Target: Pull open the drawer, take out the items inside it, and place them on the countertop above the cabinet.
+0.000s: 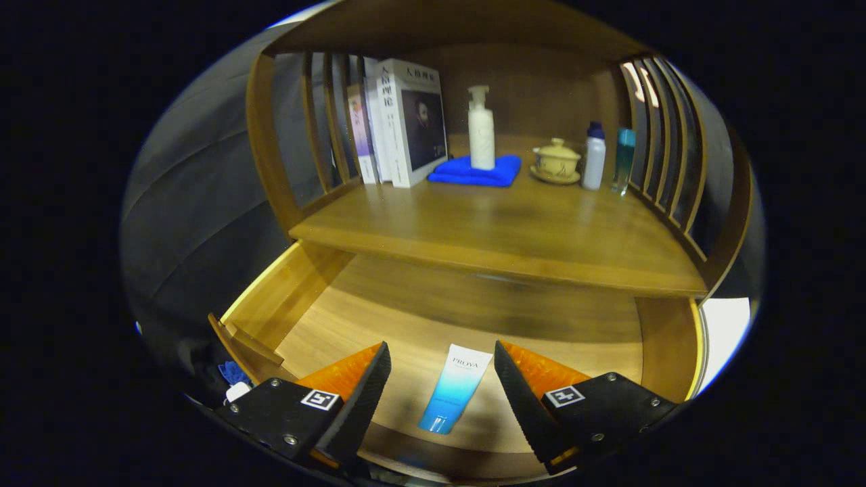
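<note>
Hovering my gripper (pixel 442 379) over the pulled-out drawer (pixel 291 297), I kept its fingers spread wide, grasping nothing. One tube (pixel 452 387) lay flat on the drawer floor at lower centre of the frame, between the fingers, its long axis running away from me, cap nearest. On the tabletop (pixel 514 230) above I counted three bottles, one folded cloth and one lidded cup.

Open warm-brown wooden drawer (pixel 325 297), countertop (pixel 514 230): smooth, satin sheen. White-to-blue plastic tube (pixel 452 389): glossy. Folded blue cloth (pixel 473 172): soft, matt. White plastic pump bottle (pixel 481 132): smooth.
</note>
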`<state>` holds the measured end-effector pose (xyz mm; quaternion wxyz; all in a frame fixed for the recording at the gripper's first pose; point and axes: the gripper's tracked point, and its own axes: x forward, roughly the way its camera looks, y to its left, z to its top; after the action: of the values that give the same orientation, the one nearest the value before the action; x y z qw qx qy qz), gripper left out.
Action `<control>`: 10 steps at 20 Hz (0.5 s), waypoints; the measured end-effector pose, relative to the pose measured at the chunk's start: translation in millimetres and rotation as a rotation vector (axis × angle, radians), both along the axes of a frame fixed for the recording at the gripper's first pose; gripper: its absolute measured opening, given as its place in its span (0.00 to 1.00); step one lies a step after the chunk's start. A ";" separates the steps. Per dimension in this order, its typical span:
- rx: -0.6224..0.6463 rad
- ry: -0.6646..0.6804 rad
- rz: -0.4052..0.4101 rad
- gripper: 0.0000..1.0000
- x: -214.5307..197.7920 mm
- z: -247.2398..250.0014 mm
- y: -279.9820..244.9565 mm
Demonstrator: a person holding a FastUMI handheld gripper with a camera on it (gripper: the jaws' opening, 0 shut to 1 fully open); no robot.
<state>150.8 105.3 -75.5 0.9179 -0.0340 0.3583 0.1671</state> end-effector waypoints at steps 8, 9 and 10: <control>0.000 0.236 -0.054 0.94 11.8 -41.4 -7.1; 0.010 0.273 -0.064 0.94 10.3 -46.4 -7.4; 0.010 0.316 -0.064 0.94 8.1 -52.8 -6.5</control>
<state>158.9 98.7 -128.2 0.8551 0.0087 0.4983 0.1426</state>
